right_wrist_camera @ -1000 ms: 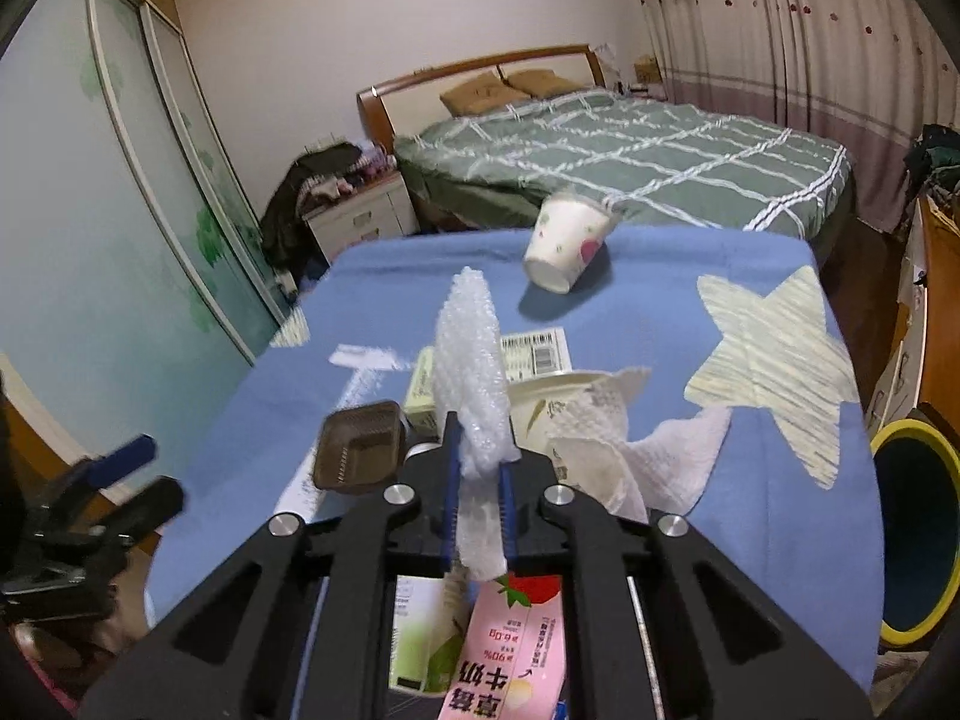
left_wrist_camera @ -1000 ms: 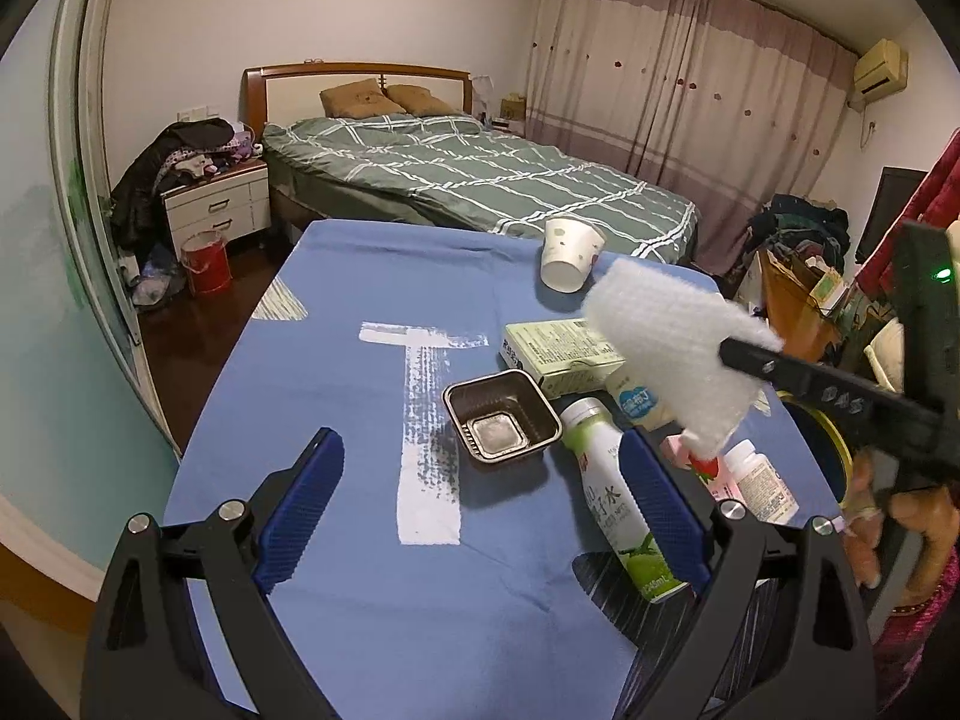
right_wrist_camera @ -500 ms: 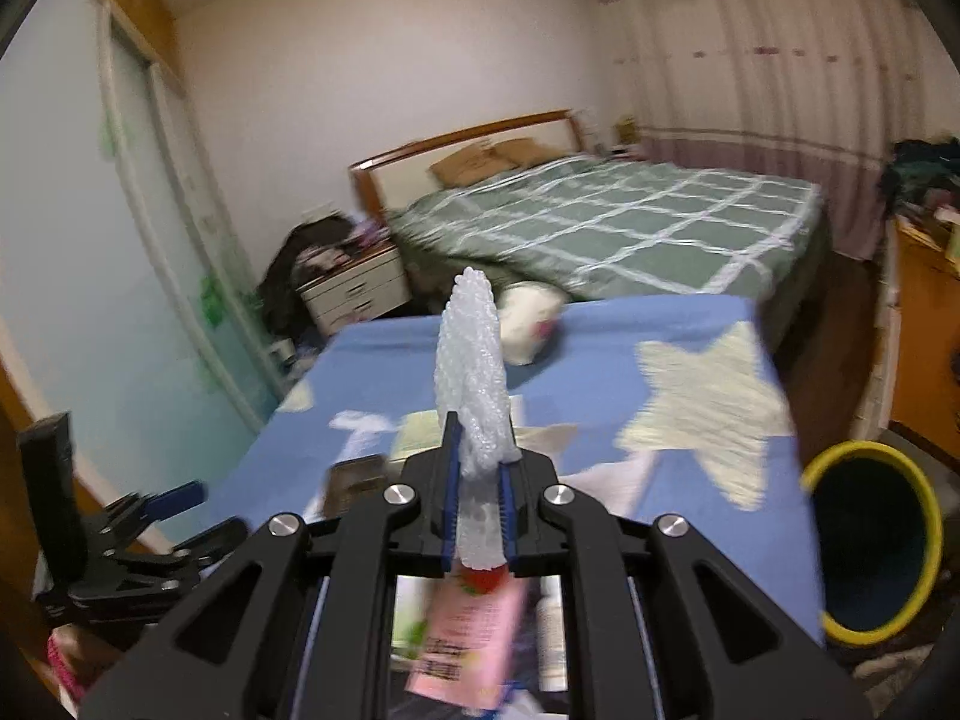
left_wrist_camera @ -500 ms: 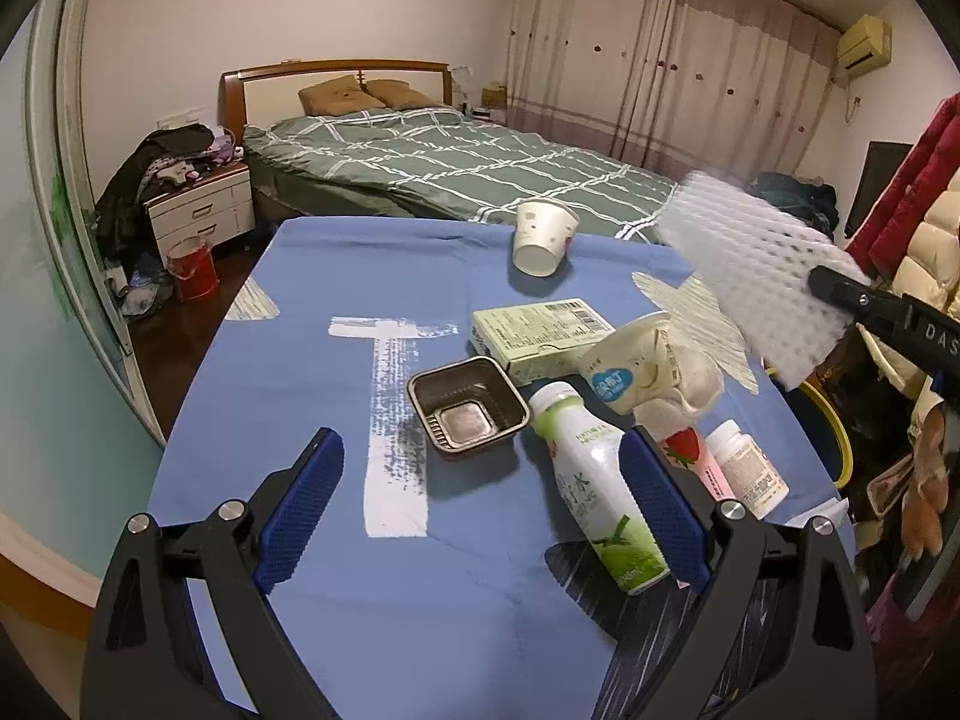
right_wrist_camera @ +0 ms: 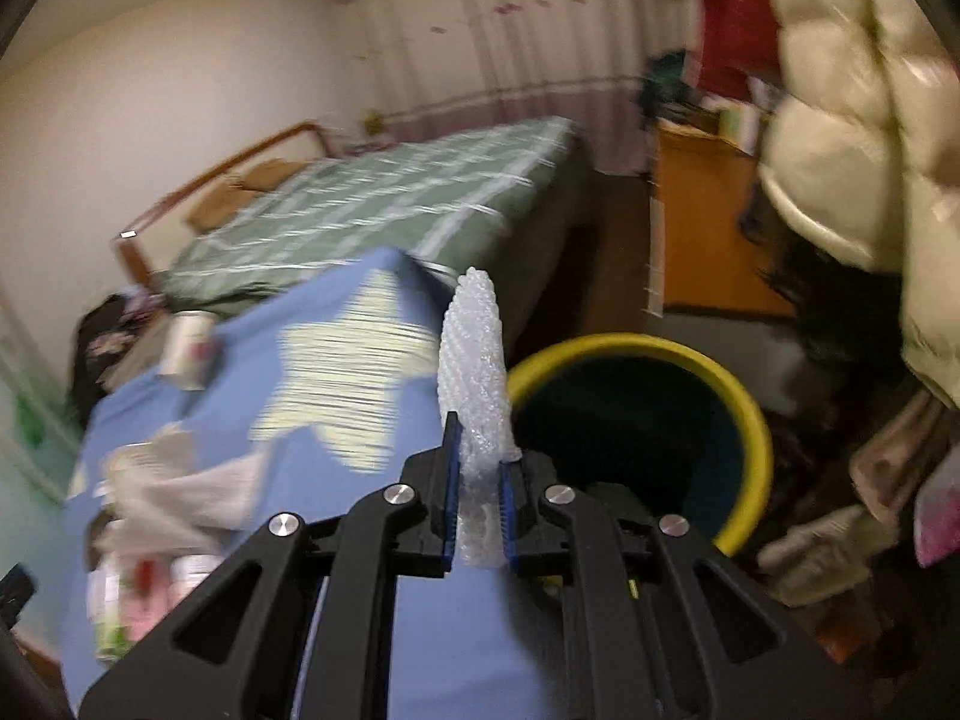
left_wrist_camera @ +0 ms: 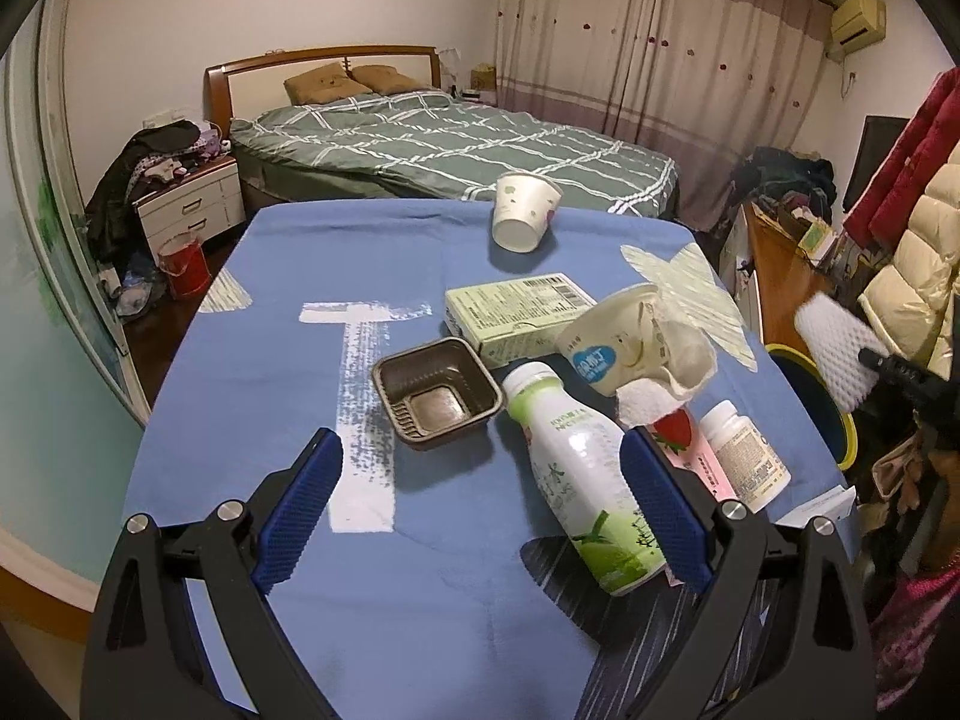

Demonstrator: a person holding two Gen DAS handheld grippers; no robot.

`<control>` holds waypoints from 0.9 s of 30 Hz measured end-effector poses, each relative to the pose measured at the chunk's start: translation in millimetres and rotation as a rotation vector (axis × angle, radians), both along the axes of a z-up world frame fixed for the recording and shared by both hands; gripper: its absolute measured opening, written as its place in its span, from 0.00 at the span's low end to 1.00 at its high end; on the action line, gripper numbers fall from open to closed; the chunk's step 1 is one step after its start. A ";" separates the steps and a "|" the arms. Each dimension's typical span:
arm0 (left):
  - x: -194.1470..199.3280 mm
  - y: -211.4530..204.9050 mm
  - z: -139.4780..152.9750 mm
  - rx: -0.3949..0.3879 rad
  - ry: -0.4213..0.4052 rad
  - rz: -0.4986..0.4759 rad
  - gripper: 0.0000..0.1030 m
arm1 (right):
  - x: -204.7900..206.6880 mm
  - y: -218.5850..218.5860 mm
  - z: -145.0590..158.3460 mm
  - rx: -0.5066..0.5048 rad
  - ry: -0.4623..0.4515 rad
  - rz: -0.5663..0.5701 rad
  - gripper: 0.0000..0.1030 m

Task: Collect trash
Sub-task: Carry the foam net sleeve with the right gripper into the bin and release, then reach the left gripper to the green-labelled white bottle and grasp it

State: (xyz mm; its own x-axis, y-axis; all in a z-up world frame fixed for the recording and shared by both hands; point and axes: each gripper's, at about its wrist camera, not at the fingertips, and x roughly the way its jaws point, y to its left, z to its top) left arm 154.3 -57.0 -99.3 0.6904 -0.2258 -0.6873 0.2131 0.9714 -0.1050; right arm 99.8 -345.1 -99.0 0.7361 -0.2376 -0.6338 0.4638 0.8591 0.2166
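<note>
On the table [left_wrist_camera: 420, 600], blue cloth cover: trash lies grouped toward the right half.
Left hand-held gripper [left_wrist_camera: 480, 516]: jaws spread wide, nothing between the blue ribbed pads; it hovers above the near edge of the table.
Right hand-held gripper [right_wrist_camera: 478, 501]: jaws pinched tight on a white bubble-wrap sheet [right_wrist_camera: 474, 372], which stands upright out of the pads. In the left wrist view the same sheet [left_wrist_camera: 837, 354] shows beyond the table's right edge.
Trash bin: round bin with yellow rim and dark interior [right_wrist_camera: 756, 420], on the floor beside the table's right edge; the bubble-wrap sheet is next to its rim on the table side. This view is motion-blurred.
Brown square plastic tray [left_wrist_camera: 436, 394]: near the table centre, open side up.
White and green plastic drink bottle [left_wrist_camera: 576, 474]: on its side just right of the tray, cap toward the tray.
Pale green flat carton with barcode [left_wrist_camera: 516, 315]: behind the tray, lying flat.
Crushed white paper cup with blue label [left_wrist_camera: 612, 348]: right of the carton, on its side, with a white tissue [left_wrist_camera: 648, 405] against it.
White paper cup with printed pattern [left_wrist_camera: 523, 210]: tipped over near the far edge.
Small white pill bottle [left_wrist_camera: 744, 456]: on its side near the right edge, beside a pink strawberry-print carton [left_wrist_camera: 696, 459].
</note>
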 end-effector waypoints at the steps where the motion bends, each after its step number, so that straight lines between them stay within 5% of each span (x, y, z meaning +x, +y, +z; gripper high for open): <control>1: 0.1 -2.9 -0.3 0.004 0.002 -0.005 0.90 | 0.5 -11.6 -8.9 0.003 0.023 -0.029 0.11; 11: 5.1 -25.1 -5.3 0.029 0.019 -0.037 0.90 | 3.3 -54.2 -52.6 0.034 0.117 -0.105 0.12; 17: 6.6 -27.0 -5.8 0.032 0.023 -0.038 0.90 | 4.9 -57.7 -56.5 0.031 0.120 -0.127 0.25; 27: 0.1 -38.2 -25.1 0.062 0.069 -0.056 0.90 | 5.7 -48.8 -49.6 0.031 0.112 -0.110 0.26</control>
